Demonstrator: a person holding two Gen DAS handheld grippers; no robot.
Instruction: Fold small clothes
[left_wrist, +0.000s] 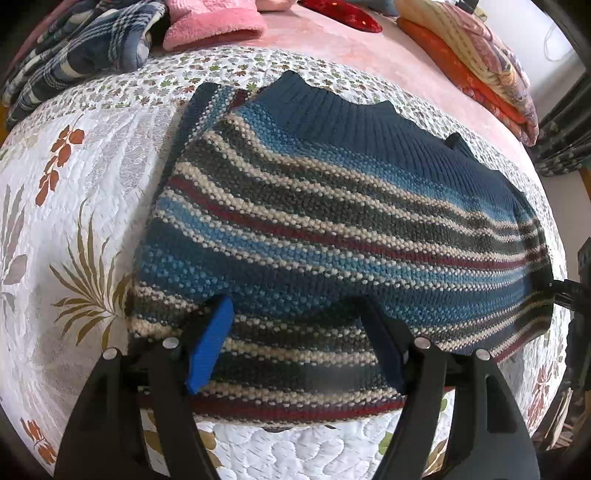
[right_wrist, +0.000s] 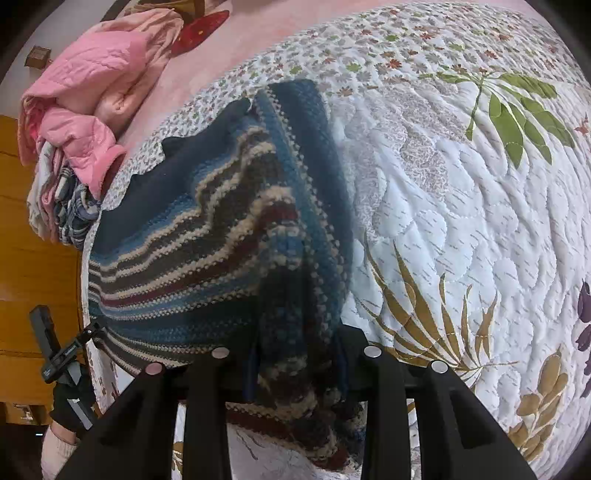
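A striped knit sweater (left_wrist: 314, 229) lies partly folded on a white quilted bedspread (left_wrist: 66, 229) printed with leaves in gold, rust and green and edged by a band of small flowers. Beyond that band a pink sheet (left_wrist: 332, 55) covers the far side of the bed. On it sit a blue plaid garment (left_wrist: 85, 51), a pink fleece piece (left_wrist: 214, 29), a red item (left_wrist: 343, 16) and a stack of folded blankets (left_wrist: 476, 62) in cream and orange. At the far right edge of the left wrist view dark curtain folds (left_wrist: 565, 136) hang.

The left gripper (left_wrist: 295, 347) rests over the near edge of the sweater with its jaws spread wide, blue pads on either side of the fabric and nothing clamped between them. The sweater's navy ribbed hem points away toward the pink sheet.

In the right wrist view the right gripper (right_wrist: 295, 369) has its fingers drawn in on a bunched fold of the sweater (right_wrist: 207, 236), lifting that side off the quilt. A pink quilted jacket (right_wrist: 92, 96) is heaped at the bed's corner, orange-brown wooden panelling (right_wrist: 33, 258) stands behind it, and the other handheld device shows at the lower left.
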